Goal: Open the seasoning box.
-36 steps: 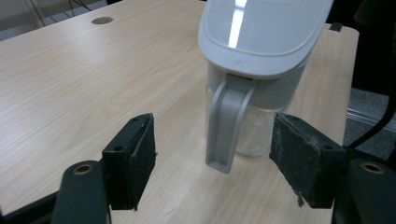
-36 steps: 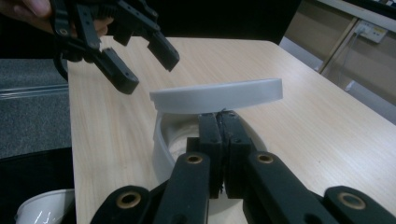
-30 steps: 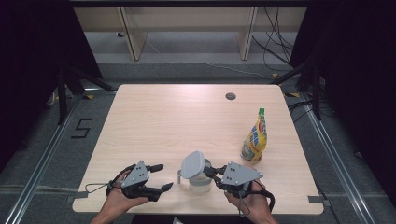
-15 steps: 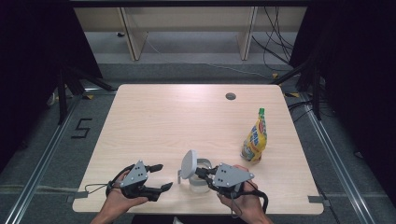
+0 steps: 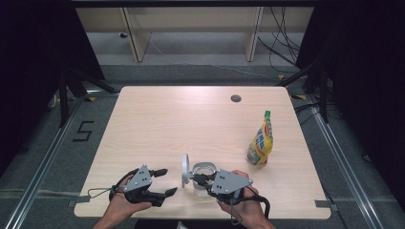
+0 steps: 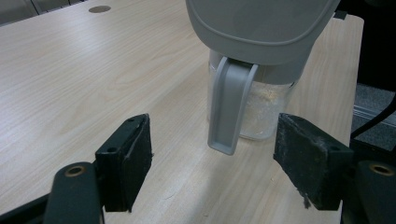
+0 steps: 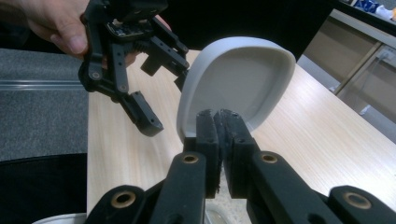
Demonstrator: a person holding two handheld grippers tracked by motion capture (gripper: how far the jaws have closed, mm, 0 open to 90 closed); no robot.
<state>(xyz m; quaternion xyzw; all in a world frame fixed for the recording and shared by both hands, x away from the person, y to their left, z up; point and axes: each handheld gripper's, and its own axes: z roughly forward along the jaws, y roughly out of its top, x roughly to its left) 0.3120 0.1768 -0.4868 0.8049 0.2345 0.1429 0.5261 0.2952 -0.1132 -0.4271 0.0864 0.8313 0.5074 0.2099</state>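
A small clear jug [image 5: 204, 179] with a grey handle [image 6: 229, 107] stands near the table's front edge. Its grey lid [image 5: 185, 169] is swung up almost on edge at the jug's left side. My right gripper [image 5: 200, 178] reaches over the jug's mouth and is shut on the rim of the lid [image 7: 233, 84], pinching it between both pads. My left gripper [image 5: 162, 183] is open just left of the jug and holds nothing. In the left gripper view the handle is ahead of the left gripper [image 6: 212, 168], beyond its fingertips, under the raised lid [image 6: 261, 23].
A yellow squeeze bottle [image 5: 260, 143] with a green cap stands upright at the right of the wooden table [image 5: 191, 124]. A round cable hole [image 5: 235, 98] is at the far right. Shelving and cables are beyond the far edge.
The lid has swung from a tilt to nearly on edge, carried leftward by the right gripper. The right hand shifted slightly left. The left gripper has stayed put.
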